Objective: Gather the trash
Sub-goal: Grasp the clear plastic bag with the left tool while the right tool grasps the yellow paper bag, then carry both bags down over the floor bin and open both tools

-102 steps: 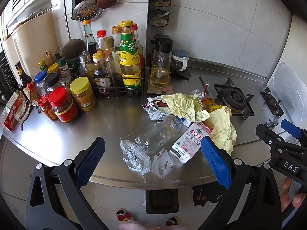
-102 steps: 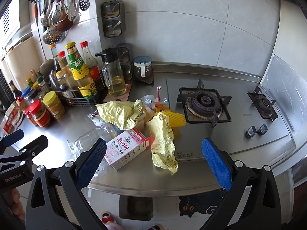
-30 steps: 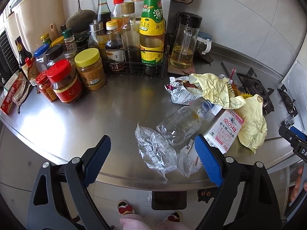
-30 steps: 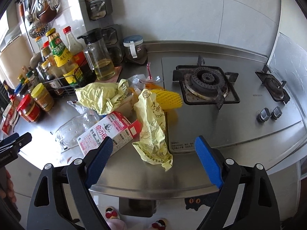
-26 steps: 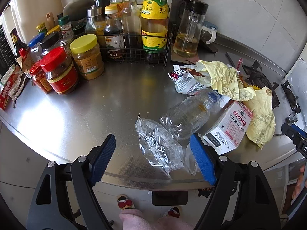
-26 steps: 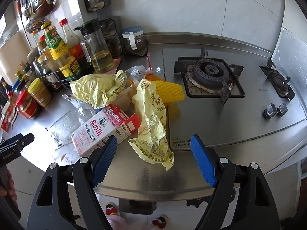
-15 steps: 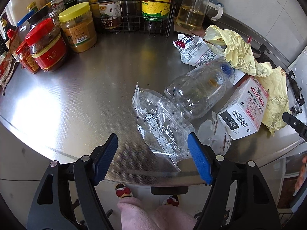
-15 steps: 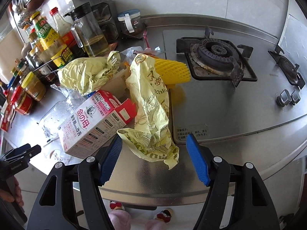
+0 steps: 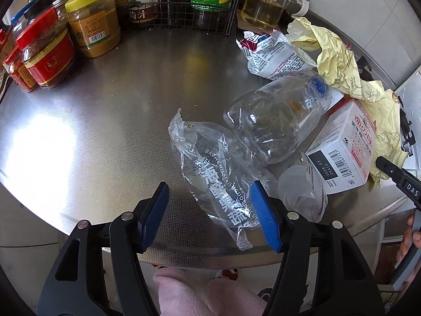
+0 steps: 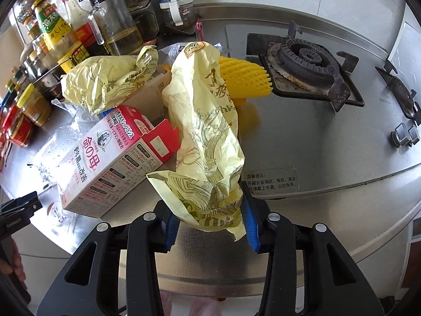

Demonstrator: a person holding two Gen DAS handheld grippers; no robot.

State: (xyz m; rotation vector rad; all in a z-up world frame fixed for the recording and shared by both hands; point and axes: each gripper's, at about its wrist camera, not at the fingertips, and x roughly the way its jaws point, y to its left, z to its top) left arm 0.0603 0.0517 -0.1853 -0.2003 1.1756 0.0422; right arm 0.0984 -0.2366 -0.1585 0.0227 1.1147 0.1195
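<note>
Both grippers are down low over the steel surface now, and I'm looking at a heap of trash. My left gripper has its jaws about half open and they have just been closing; the near end of a clear plastic wrapper lies between them, with the right-hand pad at its edge, though I can't tell whether that pad is touching it, and the left-hand pad is well clear. That wrapper is crinkled, see-through, printed with white characters and a date, flat on the surface near the front edge. Just beyond it lies a crushed clear bottle with a blue cap, on its side, its base over the wrapper's far end. Beside that sits a pink-and-white carton, lying flat with its red flap open, and a torn silver snack packet further back. My right gripper has jaws that have just been closing too, now fairly narrow, with the lower end of a crumpled yellow paper bag between the blue pads; the paper bulges against both pads. That bag is pale yellow with a printed line drawing, draped over the heap. A second yellow wrapper is crumpled behind the carton, and yellow foam netting pokes out towards the burner.
</note>
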